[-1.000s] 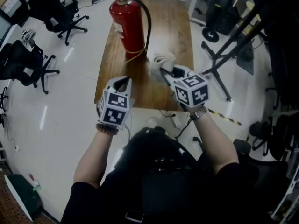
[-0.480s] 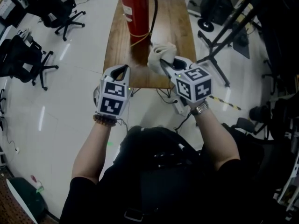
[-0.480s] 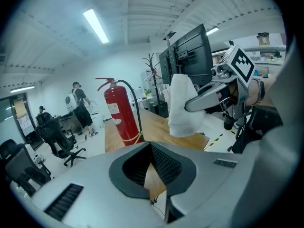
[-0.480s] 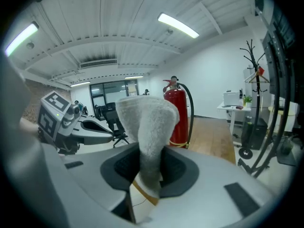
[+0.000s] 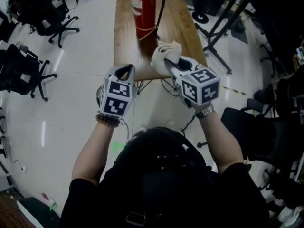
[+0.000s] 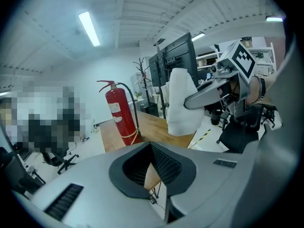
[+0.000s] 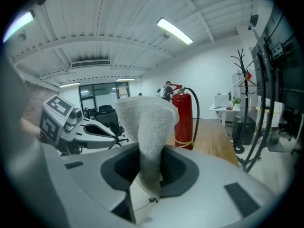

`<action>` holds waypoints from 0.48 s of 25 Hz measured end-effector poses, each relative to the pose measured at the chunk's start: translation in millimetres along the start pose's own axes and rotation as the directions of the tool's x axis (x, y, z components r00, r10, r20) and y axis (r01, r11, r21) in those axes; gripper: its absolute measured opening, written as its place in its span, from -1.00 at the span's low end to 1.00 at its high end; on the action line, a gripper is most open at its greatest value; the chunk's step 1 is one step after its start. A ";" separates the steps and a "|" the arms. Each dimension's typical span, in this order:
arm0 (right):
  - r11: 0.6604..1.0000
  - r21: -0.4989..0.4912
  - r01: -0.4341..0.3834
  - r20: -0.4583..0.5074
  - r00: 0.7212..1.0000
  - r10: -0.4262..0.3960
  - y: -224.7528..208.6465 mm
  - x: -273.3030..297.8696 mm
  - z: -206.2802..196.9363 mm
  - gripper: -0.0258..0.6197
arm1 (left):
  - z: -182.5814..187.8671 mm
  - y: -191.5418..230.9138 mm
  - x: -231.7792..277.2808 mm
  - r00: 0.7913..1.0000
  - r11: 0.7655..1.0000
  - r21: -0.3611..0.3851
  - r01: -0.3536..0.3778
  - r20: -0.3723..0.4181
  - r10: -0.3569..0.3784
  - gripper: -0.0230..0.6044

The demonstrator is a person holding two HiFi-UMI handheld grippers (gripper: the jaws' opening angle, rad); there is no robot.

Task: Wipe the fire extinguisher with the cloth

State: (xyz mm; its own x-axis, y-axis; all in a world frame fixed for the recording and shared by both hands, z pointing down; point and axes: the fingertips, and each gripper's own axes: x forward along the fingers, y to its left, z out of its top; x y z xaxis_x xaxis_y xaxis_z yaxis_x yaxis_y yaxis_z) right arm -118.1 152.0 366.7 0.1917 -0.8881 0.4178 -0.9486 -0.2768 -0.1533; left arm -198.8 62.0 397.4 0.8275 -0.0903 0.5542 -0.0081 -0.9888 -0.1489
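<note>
The floor [image 5: 71, 80] is shown pale and glossy. The wooden table [image 5: 183, 27] is seen ahead of the person, with its near edge below both grippers. The fire extinguisher [image 5: 143, 4] is stood upright on the far part of the table, toward its left edge, well apart from both grippers; no wiping contact is made yet. The left gripper [image 5: 126, 68] is held with its jaws together and nothing between them. The right gripper [image 5: 168, 63] is clamped on the cloth [image 5: 166, 51], which is bunched above the jaws.

Risks are judged as follows. The extinguisher is tall on a small base and could be tipped by a sideways push high on the cylinder, since it is not braced by the left gripper. The black hose [image 5: 162, 4] could be snagged by the cloth or a jaw. Only a narrow fold of cloth is pinched, so it could be dragged out by friction.

Open tabletop is available on the right of the extinguisher and between it and the near edge; little margin is left on its left. The black stand [image 5: 216, 34] beside the table's right edge limits room there.
</note>
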 end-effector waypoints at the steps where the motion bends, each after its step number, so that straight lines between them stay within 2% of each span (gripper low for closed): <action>1: 1.000 0.007 0.012 0.002 1.000 -0.012 6.4 -2.3 -2.2 -0.57 | -2.9 -0.5 -4.7 1.000 1.000 0.008 0.011 0.004 -0.011 -0.93; 12: 0.996 0.030 0.087 0.010 0.996 -0.087 53.4 -21.1 -19.4 -0.58 | -11.2 -18.7 -33.1 0.994 0.994 0.067 0.085 0.064 -0.090 -0.93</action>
State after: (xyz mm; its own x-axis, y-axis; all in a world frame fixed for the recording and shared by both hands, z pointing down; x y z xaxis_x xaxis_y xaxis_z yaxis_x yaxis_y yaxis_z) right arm -177.8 163.1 367.1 0.2763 -0.8641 0.4207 -0.9203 -0.3640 -0.1433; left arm -232.3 82.2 391.0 0.8591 0.0064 0.5118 0.1002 -0.9827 -0.1558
